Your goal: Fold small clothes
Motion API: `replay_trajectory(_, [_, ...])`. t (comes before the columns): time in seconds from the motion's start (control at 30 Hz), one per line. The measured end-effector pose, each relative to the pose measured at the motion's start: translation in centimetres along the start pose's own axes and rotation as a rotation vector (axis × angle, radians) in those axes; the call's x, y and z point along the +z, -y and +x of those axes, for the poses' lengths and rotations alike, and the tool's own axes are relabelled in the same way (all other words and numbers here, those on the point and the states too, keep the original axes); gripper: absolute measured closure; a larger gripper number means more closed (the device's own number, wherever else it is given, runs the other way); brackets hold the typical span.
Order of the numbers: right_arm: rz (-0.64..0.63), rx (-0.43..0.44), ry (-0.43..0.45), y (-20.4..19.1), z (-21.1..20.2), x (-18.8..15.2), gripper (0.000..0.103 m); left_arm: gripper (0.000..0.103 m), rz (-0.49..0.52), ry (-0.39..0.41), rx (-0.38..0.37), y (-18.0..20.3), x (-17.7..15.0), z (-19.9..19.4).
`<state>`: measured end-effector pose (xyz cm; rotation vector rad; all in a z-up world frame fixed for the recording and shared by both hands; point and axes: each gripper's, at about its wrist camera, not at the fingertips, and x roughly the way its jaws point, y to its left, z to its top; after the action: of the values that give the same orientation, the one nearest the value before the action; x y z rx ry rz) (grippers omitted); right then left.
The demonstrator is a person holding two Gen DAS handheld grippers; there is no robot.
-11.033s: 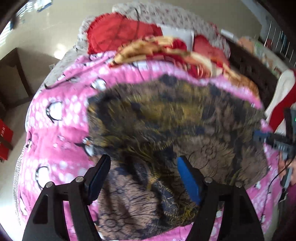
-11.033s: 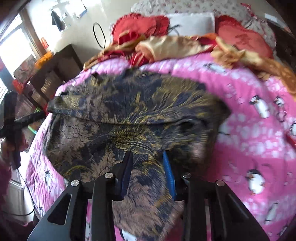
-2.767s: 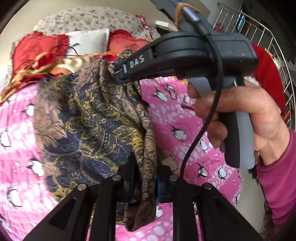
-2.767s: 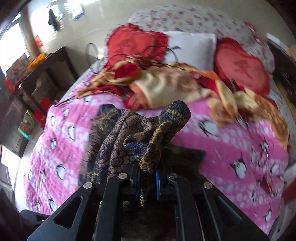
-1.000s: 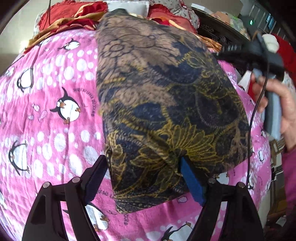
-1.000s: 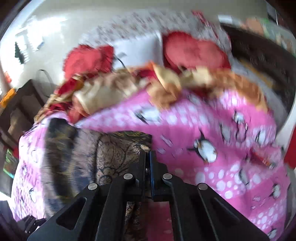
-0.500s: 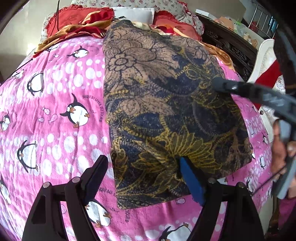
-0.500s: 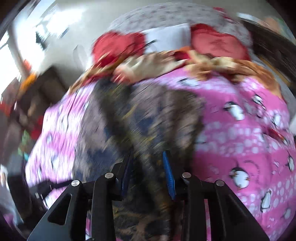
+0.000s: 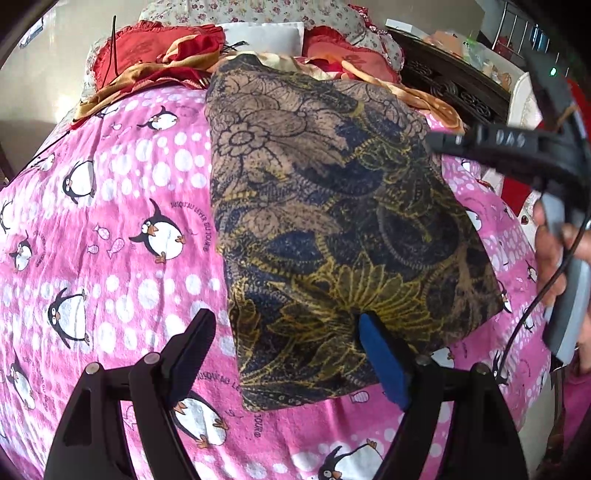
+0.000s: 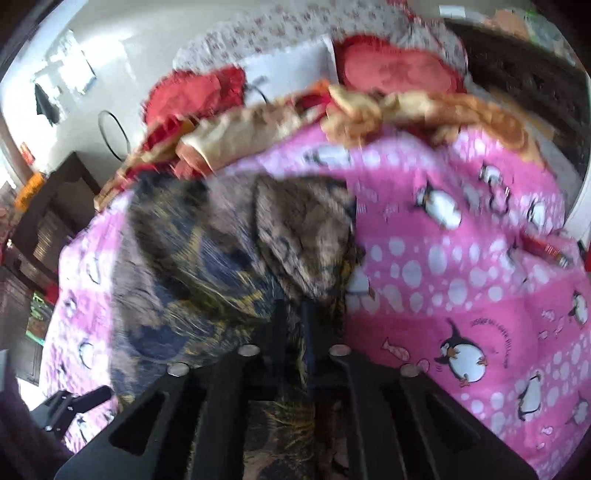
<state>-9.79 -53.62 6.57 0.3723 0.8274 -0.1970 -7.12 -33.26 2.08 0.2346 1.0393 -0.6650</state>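
Pink penguin-print blanket (image 9: 122, 206) covers the bed, and on it lies the folded dark garment (image 9: 332, 221), a navy, gold and tan floral cloth. Seen from the left wrist, it spreads flat as a rough rectangle from near the pillows down toward the camera, its near edge just ahead of the left tongs (image 9: 291, 332).

Those left tongs stand spread wide and grasp nothing: the blue-padded finger (image 9: 384, 362) rests on or just over the garment's near edge, while the other finger sits over bare blanket beside the garment's left side.

The right tongs (image 10: 295, 321) have just been narrowing, with cloth between them. In the blurred right wrist view a fold of the garment (image 10: 229, 266) bunches up at their tips and runs down between the fingers, which stand nearly together; whether the pads actually pinch it cannot be told through the blur. From the left wrist, the same tool reaches in over the garment's right edge, carried by a hand (image 9: 554, 254) in a pink sleeve.

Beyond the garment's far end lie red heart-shaped cushions (image 9: 147, 51), a white pillow (image 9: 262, 35) and a crumpled heap of orange and cream clothes (image 10: 280, 122). To the garment's right stands a dark carved bed frame (image 9: 450, 85).
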Motion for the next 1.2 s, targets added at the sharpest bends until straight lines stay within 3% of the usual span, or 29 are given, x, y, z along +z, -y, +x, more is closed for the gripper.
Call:
replay_trajectory(0.17, [-0.006, -0.014, 0.007, -0.5, 1.5, 2.1, 0.083, 0.02, -0.007, 0.001, -0.002, -0.2, 0.4, -0.2])
replay_trajectory(0.33, [0.024, -0.087, -0.013, 1.3, 4.8, 3.7, 0.081, 0.018, -0.028, 0.024, -0.026, -1.1, 1.4, -0.7])
replay_trajectory(0.43, [0.072, -0.075, -0.017, 2.6, 6.0, 4.0, 0.067, 0.016, -0.056, 0.032, -0.05, -1.6, 2.0, -0.6])
replay_trajectory(0.47, [0.094, -0.081, -0.024, 3.1, 6.1, 4.0, 0.053, 0.016, -0.067, 0.029, -0.058, -1.7, 2.2, -0.5])
replay_trajectory(0.5, [0.123, -0.068, -0.034, 3.9, 6.1, 4.0, 0.048, 0.016, -0.073, 0.026, -0.07, -1.8, 2.5, -0.5])
replay_trajectory(0.6, [0.191, 0.039, -0.032, 5.1, 4.2, 3.5, 0.048, 0.012, -0.087, 0.057, -0.112, -2.6, 3.4, -0.9])
replay_trajectory(0.7, [0.16, 0.13, -0.013, 4.9, 1.5, 1.7, 0.048, 0.007, -0.112, 0.086, -0.146, -3.6, 4.3, -0.8])
replay_trajectory(0.8, [0.142, 0.242, -0.065, 4.9, 0.8, -0.9, 0.046, 0.007, -0.131, 0.075, -0.165, -4.5, 5.2, 0.2])
replay_trajectory(0.93, [0.121, 0.25, -0.093, 4.9, 1.8, -3.4, 0.041, 0.007, -0.181, 0.051, -0.224, -5.9, 6.0, 1.9])
replay_trajectory(1.2, [0.143, 0.373, -0.114, 4.5, 3.8, -4.5, 0.036, 0.006, -0.242, -0.011, -0.361, -6.8, 7.0, 6.1])
